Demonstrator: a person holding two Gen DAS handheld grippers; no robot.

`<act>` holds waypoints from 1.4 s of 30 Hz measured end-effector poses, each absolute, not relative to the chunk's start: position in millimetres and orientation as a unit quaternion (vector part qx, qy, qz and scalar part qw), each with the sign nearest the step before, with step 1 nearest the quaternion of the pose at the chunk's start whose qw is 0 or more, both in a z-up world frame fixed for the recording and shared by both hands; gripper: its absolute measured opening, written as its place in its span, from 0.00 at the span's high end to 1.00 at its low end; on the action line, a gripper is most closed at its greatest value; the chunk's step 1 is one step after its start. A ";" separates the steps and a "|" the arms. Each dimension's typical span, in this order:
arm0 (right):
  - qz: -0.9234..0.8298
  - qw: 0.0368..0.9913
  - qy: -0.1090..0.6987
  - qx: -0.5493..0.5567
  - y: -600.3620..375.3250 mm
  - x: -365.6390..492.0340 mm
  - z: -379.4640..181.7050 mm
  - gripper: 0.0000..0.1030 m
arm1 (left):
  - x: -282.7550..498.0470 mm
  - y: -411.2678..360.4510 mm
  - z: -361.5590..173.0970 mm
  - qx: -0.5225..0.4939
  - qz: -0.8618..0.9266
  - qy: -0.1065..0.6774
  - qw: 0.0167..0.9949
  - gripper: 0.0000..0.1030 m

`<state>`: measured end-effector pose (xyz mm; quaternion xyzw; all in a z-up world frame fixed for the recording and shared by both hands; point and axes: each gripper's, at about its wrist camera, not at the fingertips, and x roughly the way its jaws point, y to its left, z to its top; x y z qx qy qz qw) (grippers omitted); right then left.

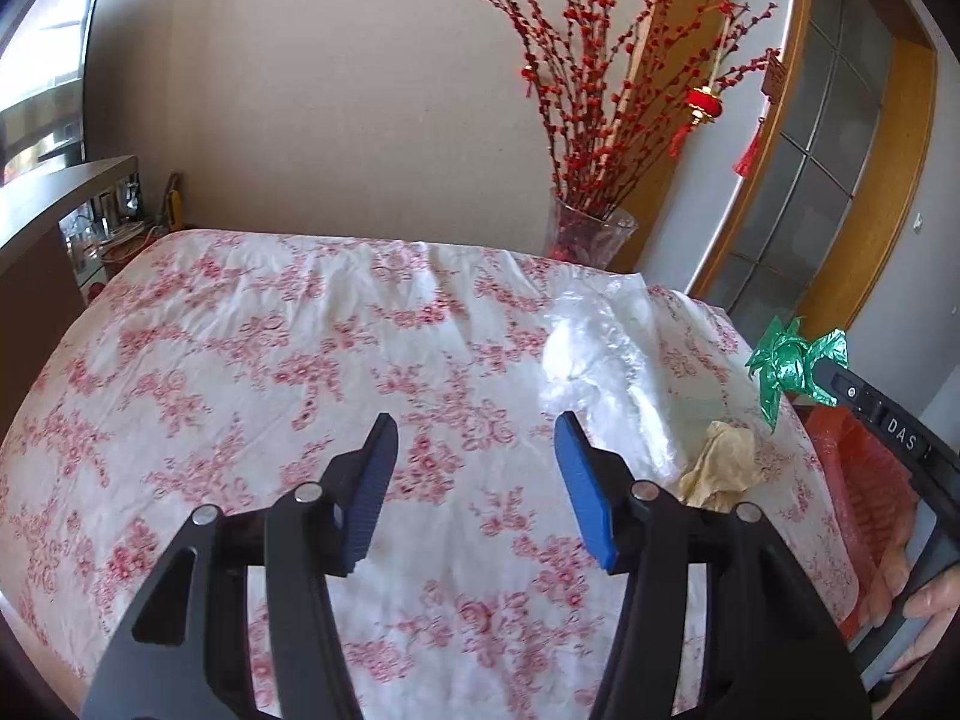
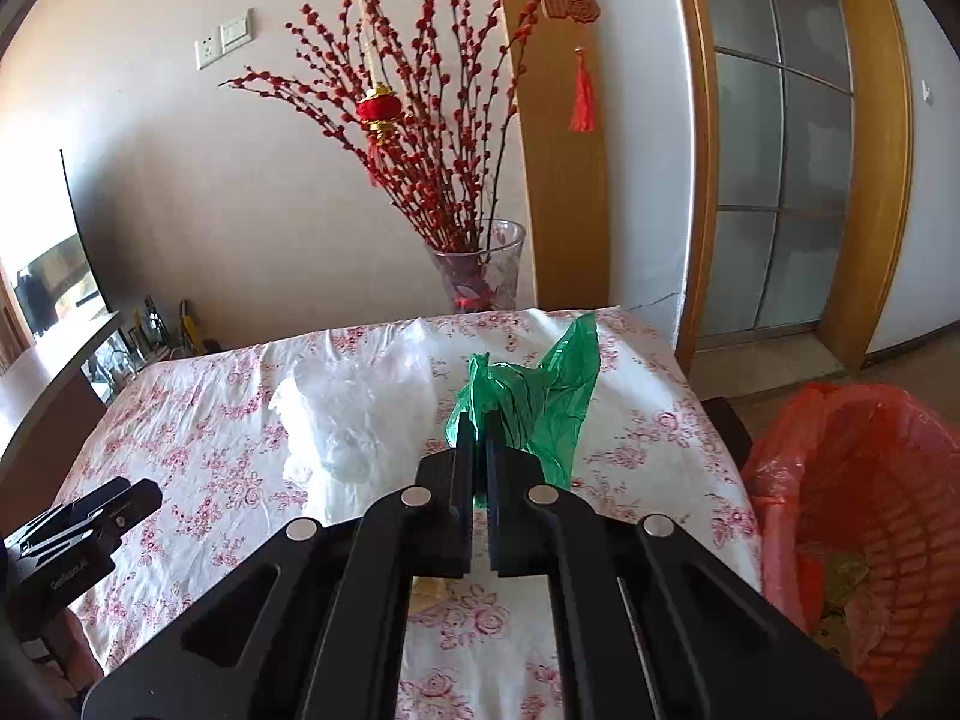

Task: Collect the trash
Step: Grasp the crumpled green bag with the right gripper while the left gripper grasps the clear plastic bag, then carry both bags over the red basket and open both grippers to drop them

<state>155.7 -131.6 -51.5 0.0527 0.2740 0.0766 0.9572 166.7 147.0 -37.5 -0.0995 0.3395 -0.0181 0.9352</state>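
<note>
Bin [image 2: 864, 516] holding scraps, right tongs [image 2: 477, 450] pinching green bag [image 2: 540, 408]

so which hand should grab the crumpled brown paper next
Left. The left gripper is open beside the crumpled brown paper, while the right gripper is shut on the green plastic bag.

Bright daylight from the left, blown-out window [image 2: 36, 204], strong fisheye bending, dark vignetted corners
</note>
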 end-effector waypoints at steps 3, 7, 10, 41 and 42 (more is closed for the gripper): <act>0.064 0.957 0.275 0.061 -149.5 147.3 -54.3 0.96 | 188.7 121.3 -35.6 -0.093 -0.050 0.349 0.931 0.50; 0.049 0.955 0.283 0.067 -168.3 138.1 -62.6 0.96 | 219.2 87.8 -45.3 -0.093 -0.083 0.378 0.917 0.55; 0.042 0.954 0.289 0.073 -181.2 133.1 -68.0 0.96 | 238.1 70.3 -57.8 -0.093 -0.089 0.404 0.906 0.62; 0.026 0.962 0.254 0.100 -233.8 93.7 -48.9 0.96 | 204.8 31.8 18.9 -0.057 -0.143 0.321 0.935 0.94; 0.023 0.963 0.250 0.101 -238.5 90.2 -46.4 0.96 | 202.8 23.9 20.4 -0.056 -0.151 0.321 0.933 0.94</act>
